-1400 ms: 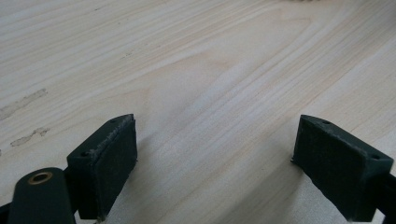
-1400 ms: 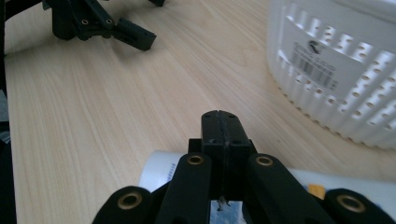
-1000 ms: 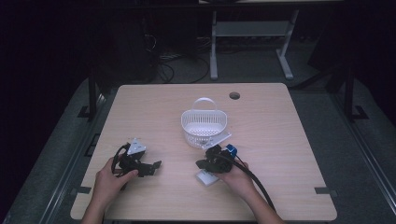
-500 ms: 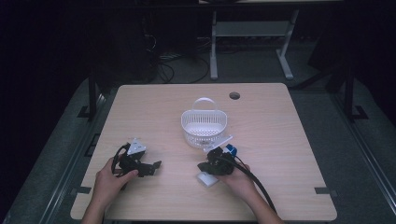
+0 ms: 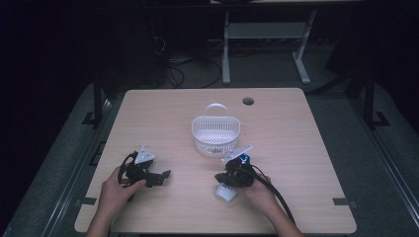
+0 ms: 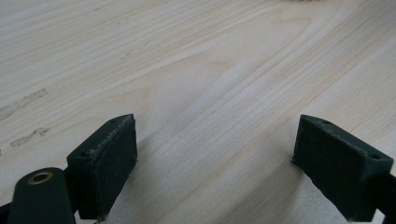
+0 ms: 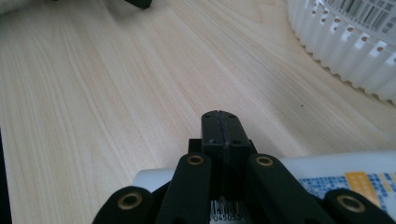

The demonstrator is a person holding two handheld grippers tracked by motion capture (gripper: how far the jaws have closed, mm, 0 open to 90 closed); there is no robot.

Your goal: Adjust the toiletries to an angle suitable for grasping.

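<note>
The white basket (image 5: 216,131) sits near the middle of the high view, and it looks empty, so the main job seems undone. Just below and to its right, the right tool (image 5: 228,177) hovers over a small white packet (image 5: 225,192) lying flat on the desk (image 5: 306,148). In the right gripper view its jaws are pressed together, resting above the packet (image 7: 336,175), not visibly clamped on it; a proper grasp and the carry to the basket (image 7: 355,42) appear to be left. At lower left of the high view, the left tool (image 5: 159,177) waits with jaws wide apart, holding nothing.
</note>
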